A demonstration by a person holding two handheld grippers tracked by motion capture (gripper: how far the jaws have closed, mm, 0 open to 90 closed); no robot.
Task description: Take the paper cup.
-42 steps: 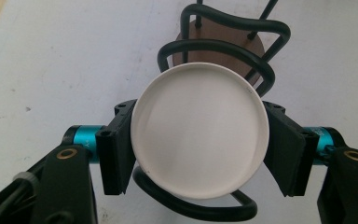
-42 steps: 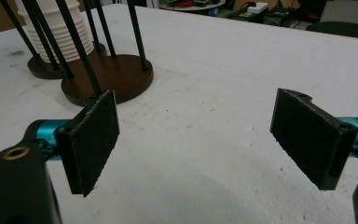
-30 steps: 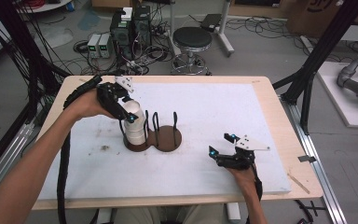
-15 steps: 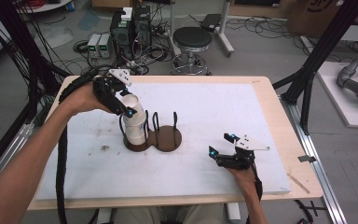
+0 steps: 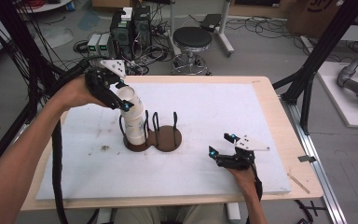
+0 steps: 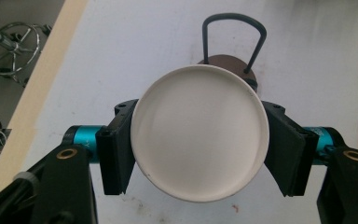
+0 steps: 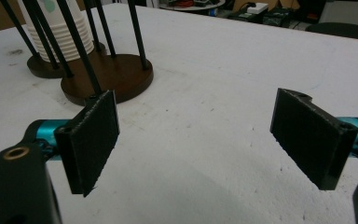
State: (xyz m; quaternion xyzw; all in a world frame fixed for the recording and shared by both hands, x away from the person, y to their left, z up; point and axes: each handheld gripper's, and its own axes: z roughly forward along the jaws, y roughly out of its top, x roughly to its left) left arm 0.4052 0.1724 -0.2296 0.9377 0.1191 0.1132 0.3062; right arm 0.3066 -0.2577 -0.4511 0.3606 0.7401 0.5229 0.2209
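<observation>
A stack of white paper cups stands upside down in the left ring of a brown wire-post holder. My left gripper is shut on the topmost cup, which tilts back to the left over the stack. In the left gripper view the cup's round base sits between both pads, with the holder's wire loop beyond it. My right gripper rests open on the white board at the front right. From there, the holder base and the cup stack lie ahead of the open right gripper.
The white board covers most of the wooden table. Beyond the table's far edge stand a stool and electronics boxes. Black frame posts rise at the right.
My left gripper has risen a little and shifted back to the left, tipping the top cup with it. The right gripper has stayed where it was.
</observation>
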